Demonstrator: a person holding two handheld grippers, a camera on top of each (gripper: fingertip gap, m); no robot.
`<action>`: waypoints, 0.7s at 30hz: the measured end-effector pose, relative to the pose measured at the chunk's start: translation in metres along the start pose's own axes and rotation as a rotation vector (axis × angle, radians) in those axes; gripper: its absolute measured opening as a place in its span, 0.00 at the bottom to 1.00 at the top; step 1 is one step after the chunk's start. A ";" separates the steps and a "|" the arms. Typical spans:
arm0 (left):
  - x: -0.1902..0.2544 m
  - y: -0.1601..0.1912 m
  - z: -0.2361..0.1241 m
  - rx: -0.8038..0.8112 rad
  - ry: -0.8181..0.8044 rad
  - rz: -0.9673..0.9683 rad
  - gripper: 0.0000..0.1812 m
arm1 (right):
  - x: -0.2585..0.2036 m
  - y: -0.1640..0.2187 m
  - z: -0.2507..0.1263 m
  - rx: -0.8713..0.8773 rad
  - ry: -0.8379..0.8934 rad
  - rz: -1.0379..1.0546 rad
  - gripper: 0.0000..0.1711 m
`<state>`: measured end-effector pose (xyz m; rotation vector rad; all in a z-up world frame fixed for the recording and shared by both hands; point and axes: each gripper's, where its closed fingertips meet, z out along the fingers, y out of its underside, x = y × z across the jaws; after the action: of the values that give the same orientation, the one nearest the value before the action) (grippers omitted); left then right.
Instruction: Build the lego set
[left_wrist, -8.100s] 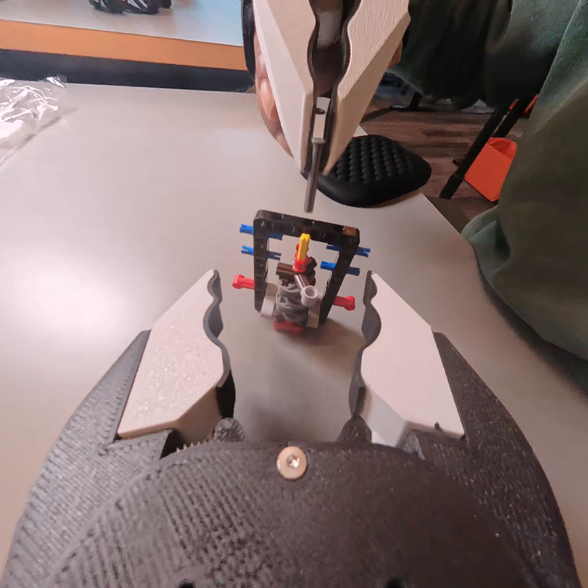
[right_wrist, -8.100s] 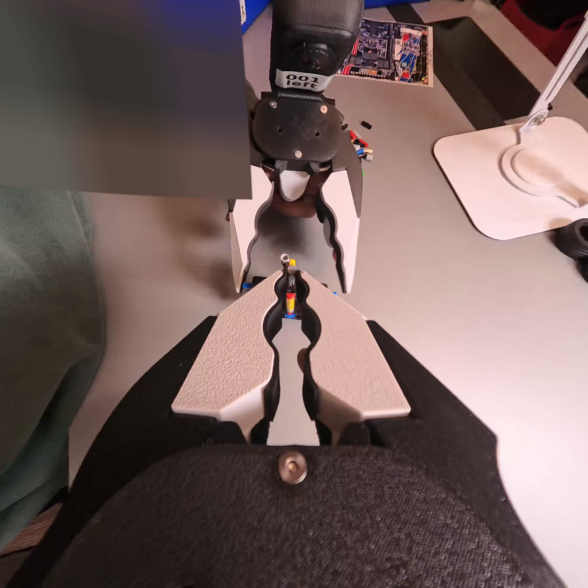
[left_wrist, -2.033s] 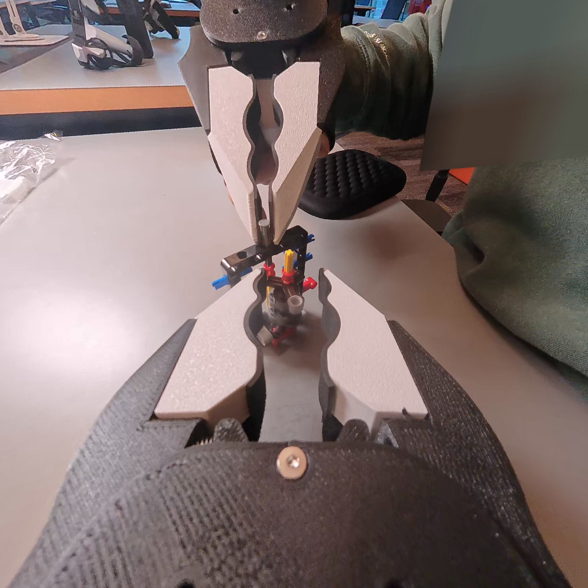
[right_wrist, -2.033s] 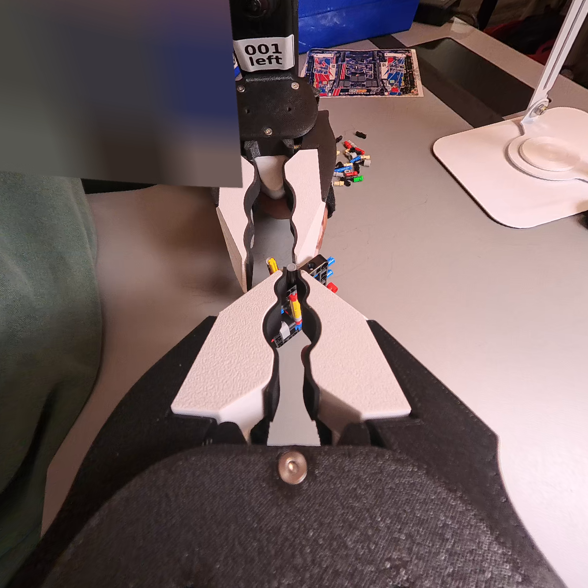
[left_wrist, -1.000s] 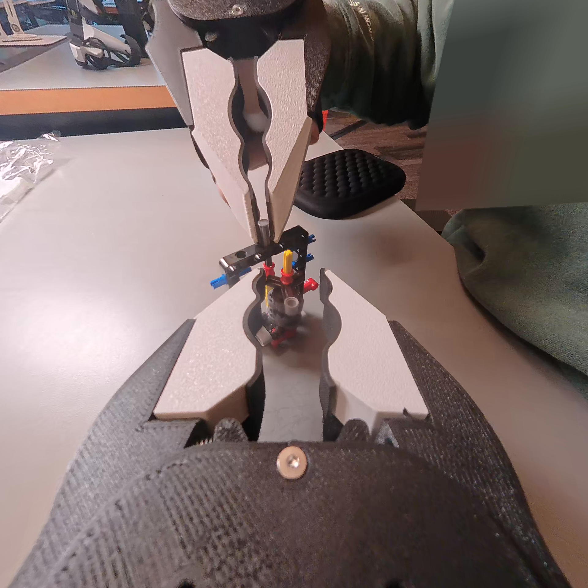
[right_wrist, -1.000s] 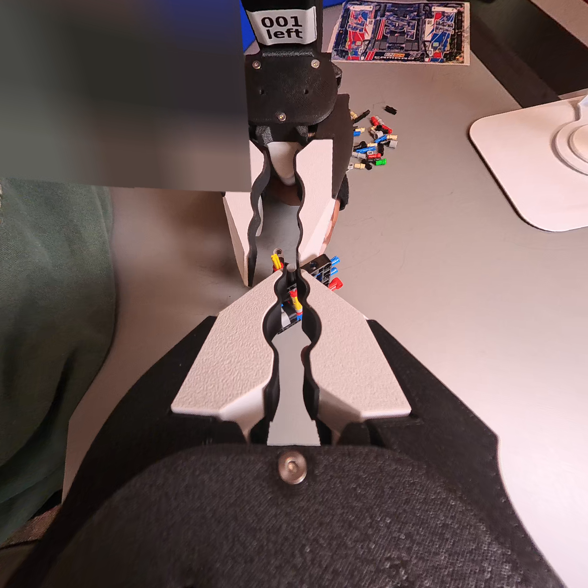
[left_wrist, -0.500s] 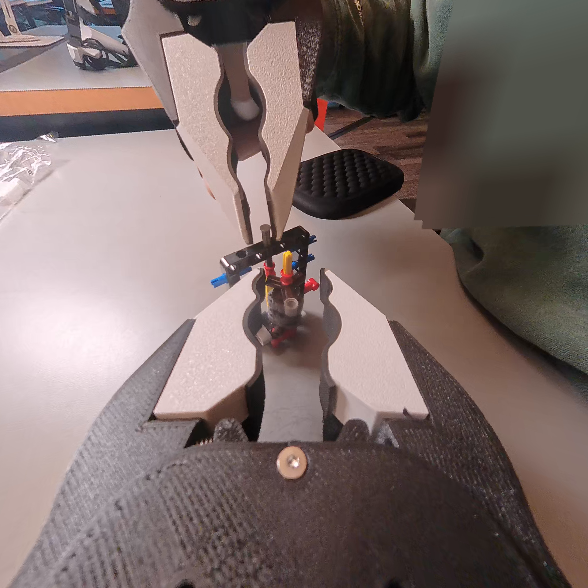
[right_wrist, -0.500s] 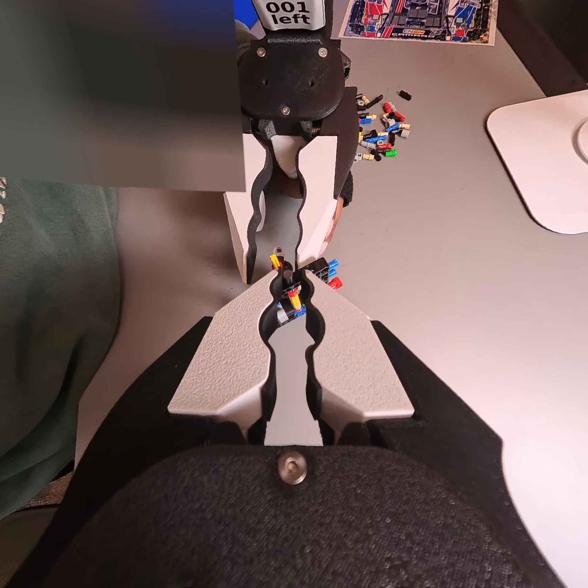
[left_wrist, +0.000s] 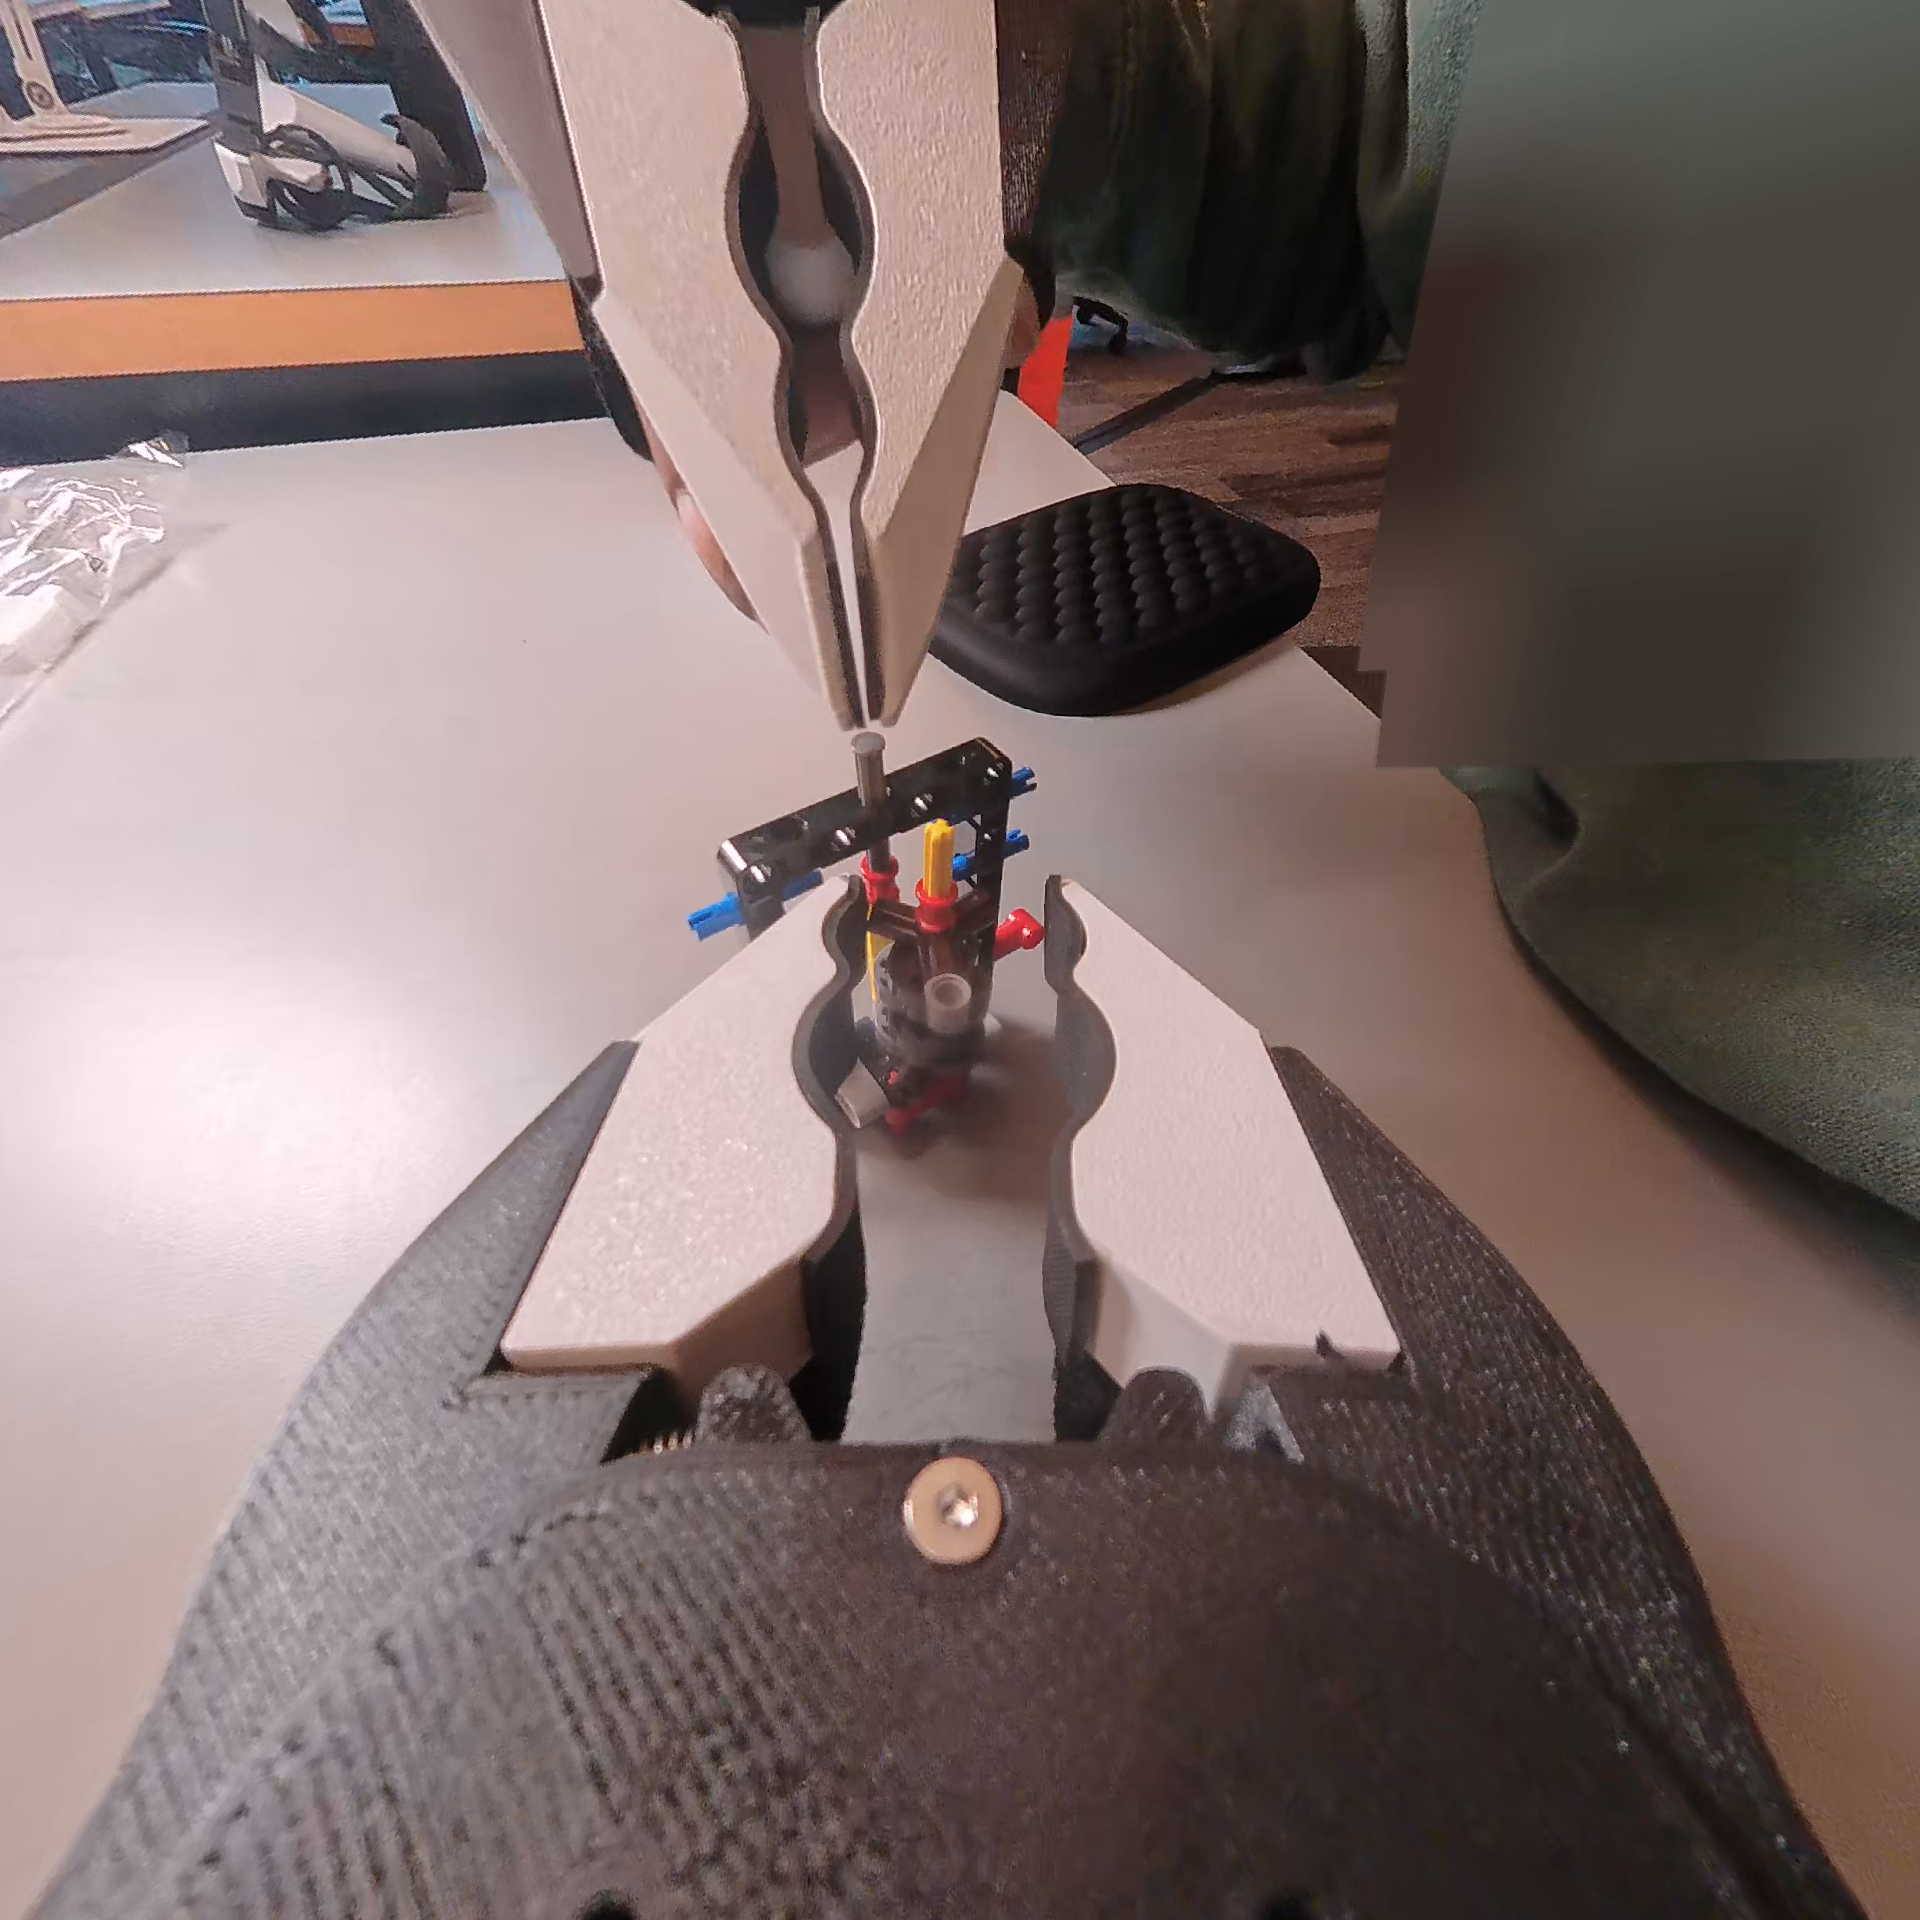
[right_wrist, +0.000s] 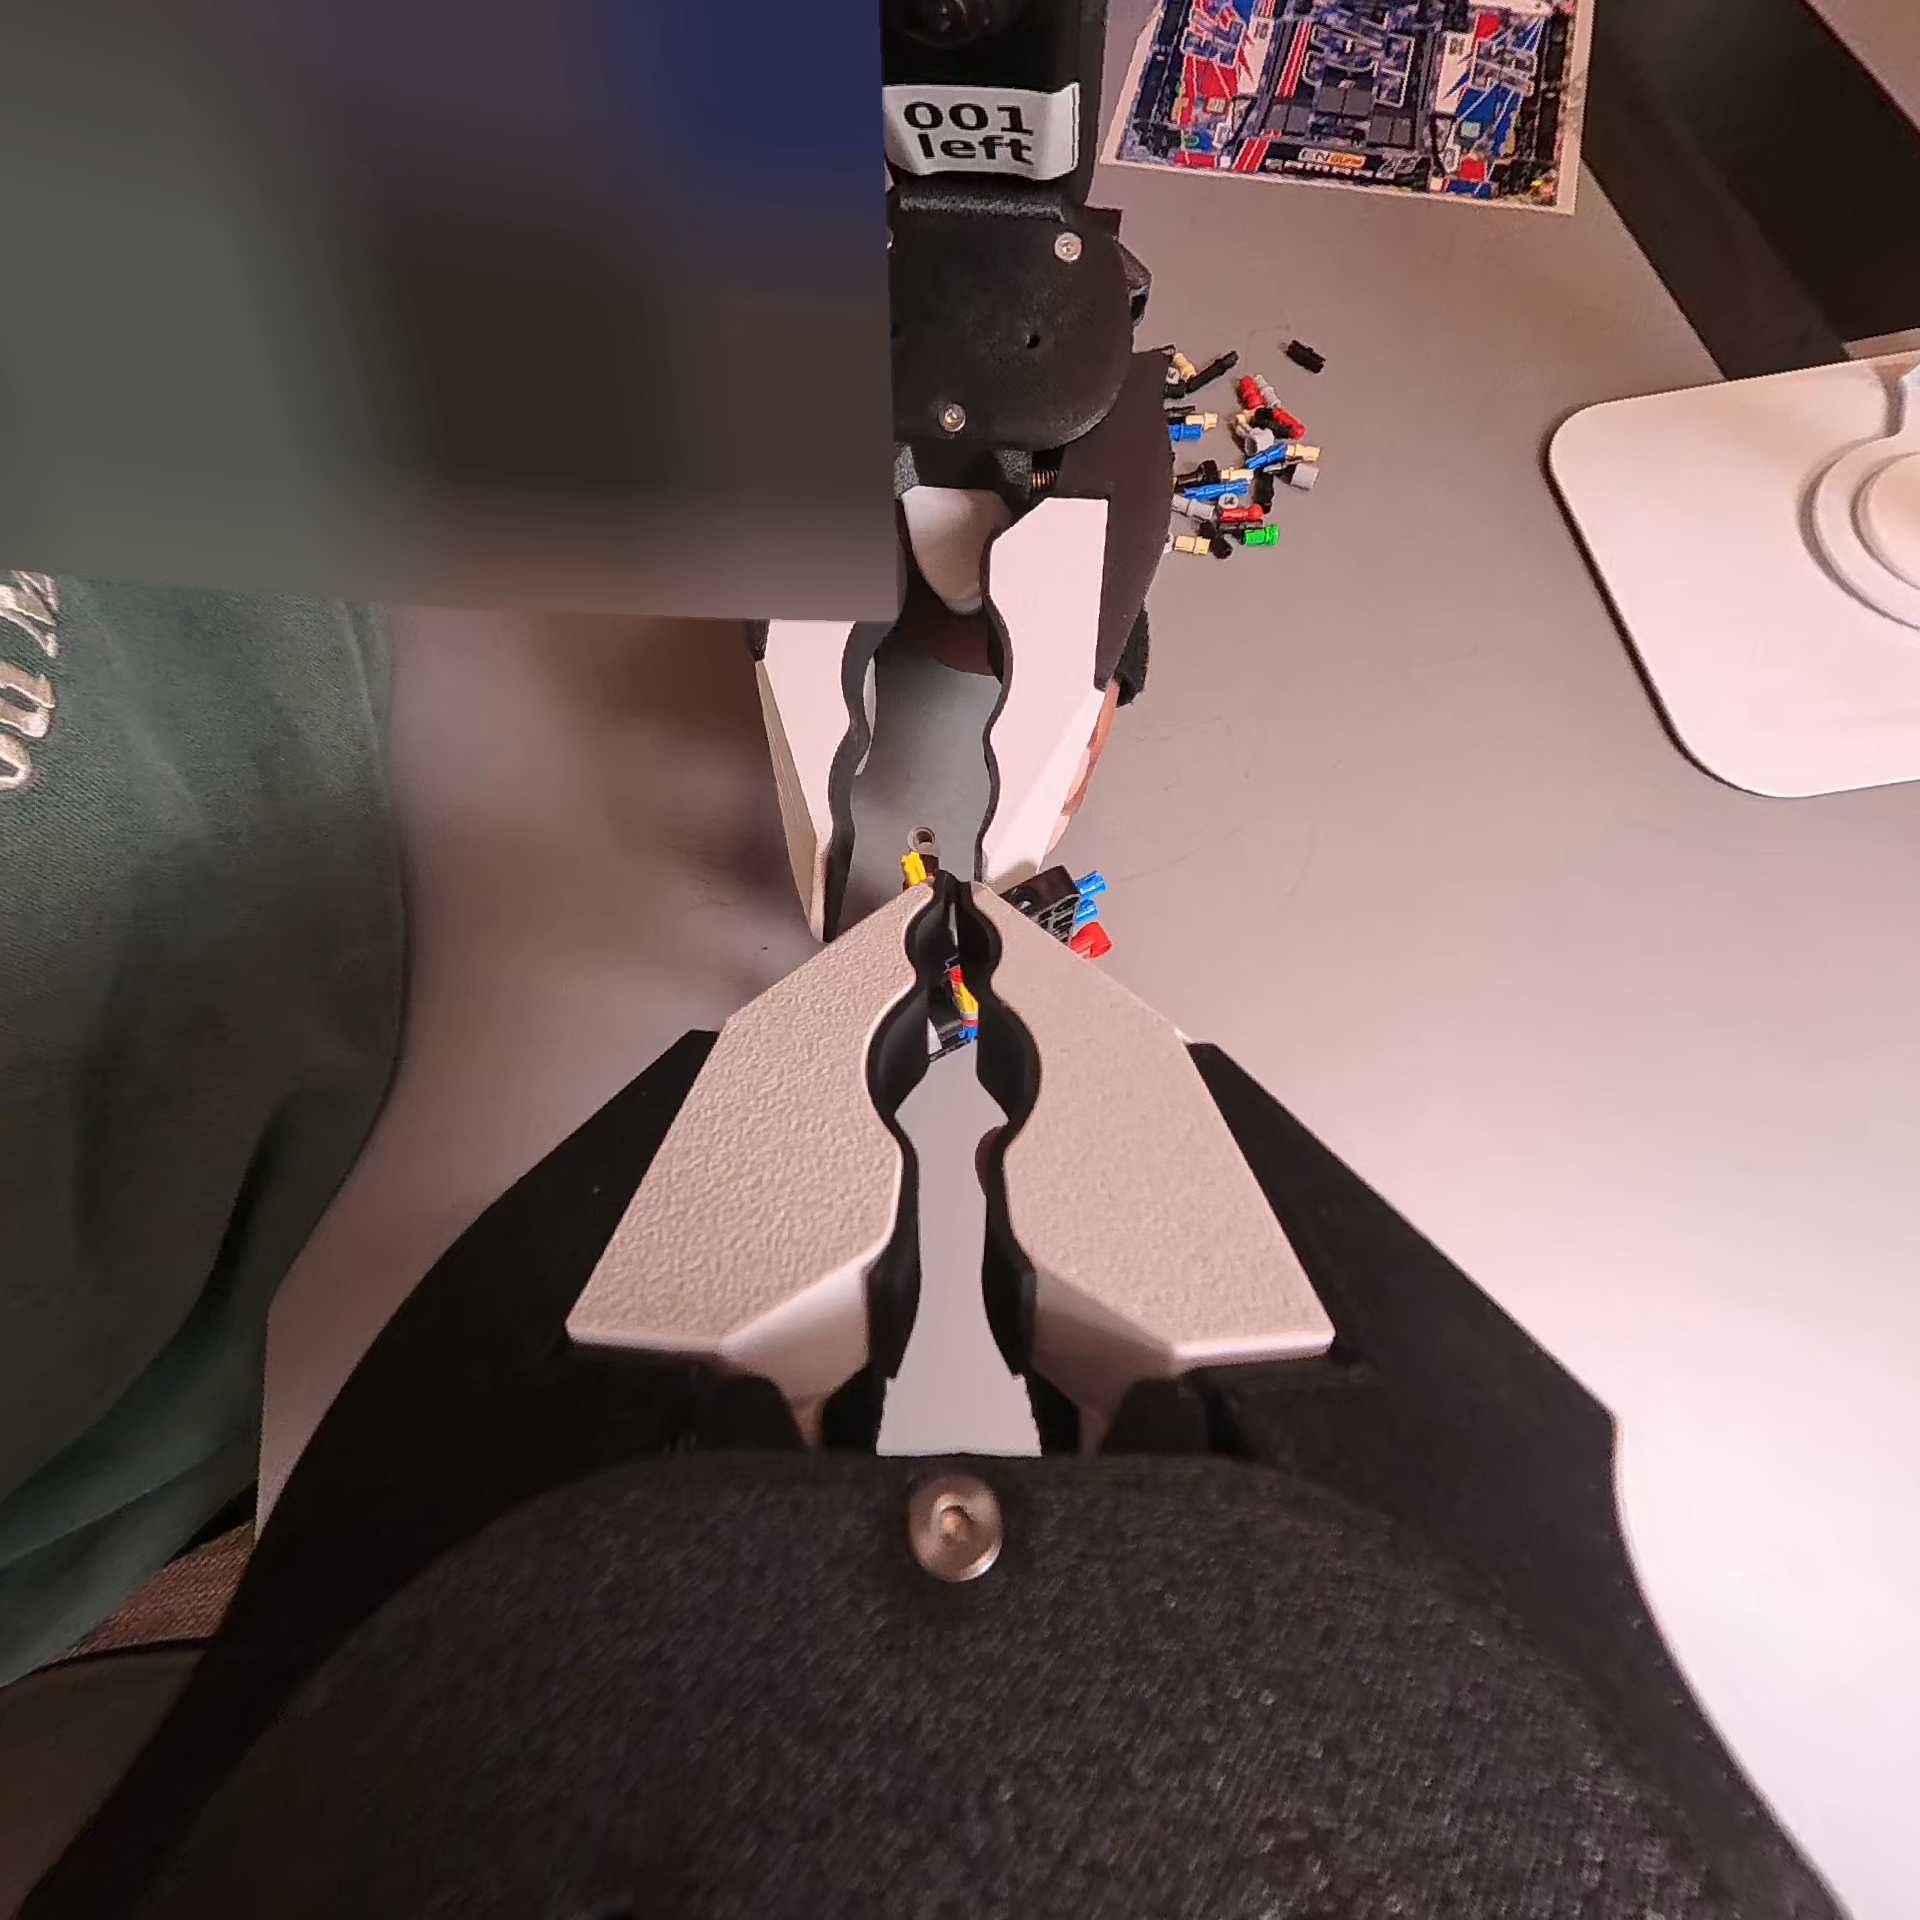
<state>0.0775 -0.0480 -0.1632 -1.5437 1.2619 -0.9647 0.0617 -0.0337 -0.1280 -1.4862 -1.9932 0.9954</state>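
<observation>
On the grey table (left_wrist: 312, 727), the left gripper (left_wrist: 951, 914) clamps the small lego model (left_wrist: 914, 935) at its 12 o'clock, and only this view shows the right gripper (left_wrist: 860, 717) closed empty above the grey pin (left_wrist: 868, 790), whereas the right wrist view alone shows loose pieces (right_wrist: 1236, 457) at 1 o'clock.

I saw a smooth matt grey table (left_wrist: 364, 727) under a glossy plastic lego build (left_wrist: 914, 935), its black frame (left_wrist: 883, 810) shining, with a dull metal-looking grey axle (left_wrist: 868, 790) standing in it. Both the left gripper (left_wrist: 951, 914) and the right gripper (left_wrist: 860, 717) had pale, grainy matt fingers (right_wrist: 790, 1122) set in coarse, ribbed black printed plastic with a bright metal screw (left_wrist: 954, 1522). Beyond lay a knobbly black pad (left_wrist: 1122, 603), crinkled clear plastic (left_wrist: 62, 551), a glossy paper sheet (right_wrist: 1351, 94) and soft green cloth (right_wrist: 156, 987).
</observation>
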 end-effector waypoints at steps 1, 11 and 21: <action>0.000 0.000 0.000 0.000 -0.001 0.001 0.18 | 0.000 0.001 0.001 -0.005 0.004 -0.001 0.00; 0.001 0.000 0.000 -0.002 0.001 0.004 0.18 | 0.000 0.004 0.003 -0.037 0.009 -0.010 0.00; 0.001 0.000 0.001 -0.002 0.001 0.004 0.18 | 0.000 0.004 0.003 -0.047 0.000 0.003 0.00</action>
<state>0.0782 -0.0487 -0.1634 -1.5415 1.2664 -0.9615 0.0619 -0.0335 -0.1335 -1.5138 -2.0277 0.9557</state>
